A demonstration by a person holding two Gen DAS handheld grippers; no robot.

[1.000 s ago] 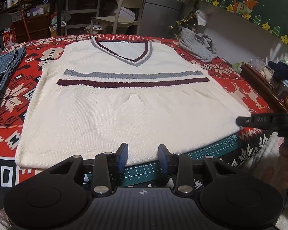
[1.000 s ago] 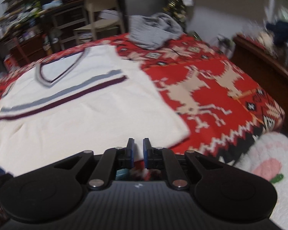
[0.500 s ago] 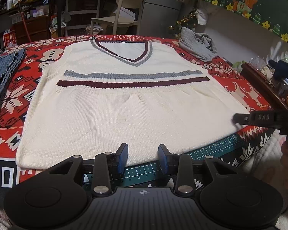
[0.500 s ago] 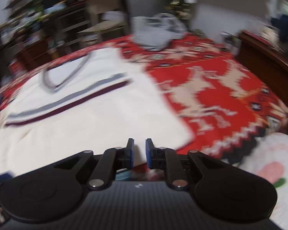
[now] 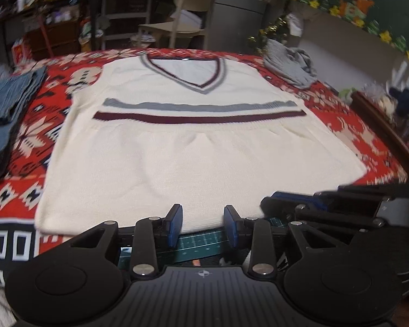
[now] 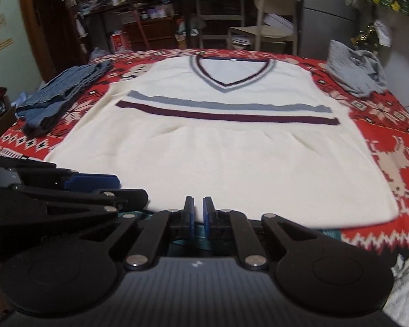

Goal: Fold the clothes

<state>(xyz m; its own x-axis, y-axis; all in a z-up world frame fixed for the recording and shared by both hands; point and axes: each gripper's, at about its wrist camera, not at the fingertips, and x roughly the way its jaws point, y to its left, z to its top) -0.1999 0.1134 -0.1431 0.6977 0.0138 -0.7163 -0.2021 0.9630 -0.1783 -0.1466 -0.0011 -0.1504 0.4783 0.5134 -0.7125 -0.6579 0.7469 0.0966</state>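
Left wrist view: the cream vest [image 5: 201, 147] is seen spread flat on the red patterned cloth [image 5: 338, 114] of the surface, V-neck at the far end, hem nearest the camera. The left hand-held gripper [image 5: 203, 222] is held at the hem with its jaws apart and nothing between them. The right hand-held gripper [image 5: 291, 200] is seen from the side at the hem's right part (frame blurred). Folded jeans [image 5: 8, 103] are noted at left, a grey garment [image 5: 289, 65] at far right.

Right wrist view: the right hand-held gripper is seen at mid-hem, jaws nearly together with a narrow gap, no fabric visibly pinched. The left hand-held gripper is seen just beside it.
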